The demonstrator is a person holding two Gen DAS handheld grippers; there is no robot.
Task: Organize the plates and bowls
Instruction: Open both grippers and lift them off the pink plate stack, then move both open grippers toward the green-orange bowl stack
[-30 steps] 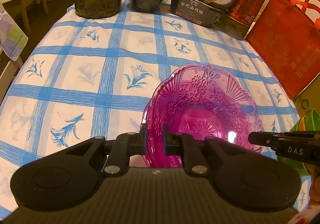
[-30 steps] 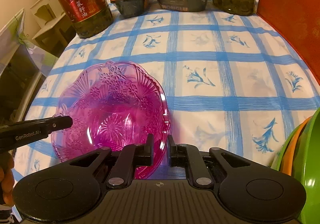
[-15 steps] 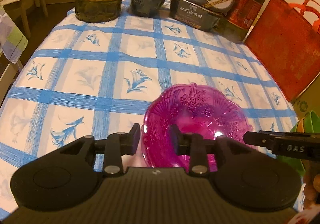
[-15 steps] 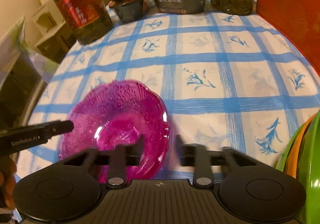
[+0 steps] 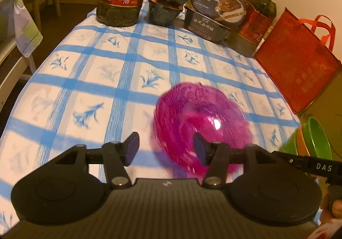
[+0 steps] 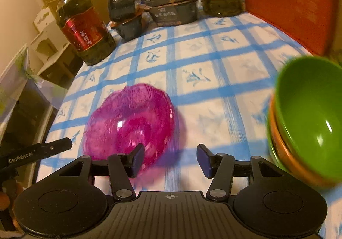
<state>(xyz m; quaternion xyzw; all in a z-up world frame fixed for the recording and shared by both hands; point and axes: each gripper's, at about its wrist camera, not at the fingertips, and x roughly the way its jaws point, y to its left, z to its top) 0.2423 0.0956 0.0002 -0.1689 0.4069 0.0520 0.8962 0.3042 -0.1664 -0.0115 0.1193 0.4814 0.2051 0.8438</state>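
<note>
My left gripper point(image 5: 165, 149) stands with its jaws opening and nothing pressed between the pads; the pink dish point(image 5: 201, 127) lies on the checked tablecloth point(image 5: 89, 80), its near edge just in front of the right-hand pad. A second ago both pads pinched that rim. My right gripper point(image 6: 171, 158) is likewise opening, its left pad in front of the dish's near edge and bare cloth between the pads; it too was clamped on the rim a second ago. Both views now show more cloth ahead of the dish, which looks smaller and blurred, so I judge both hands to be drawing back. The dish is thus set down and released. The stack of green and orange bowls point(image 6: 310, 119) at the right fills more of the right view than before, and is probably next.
</note>
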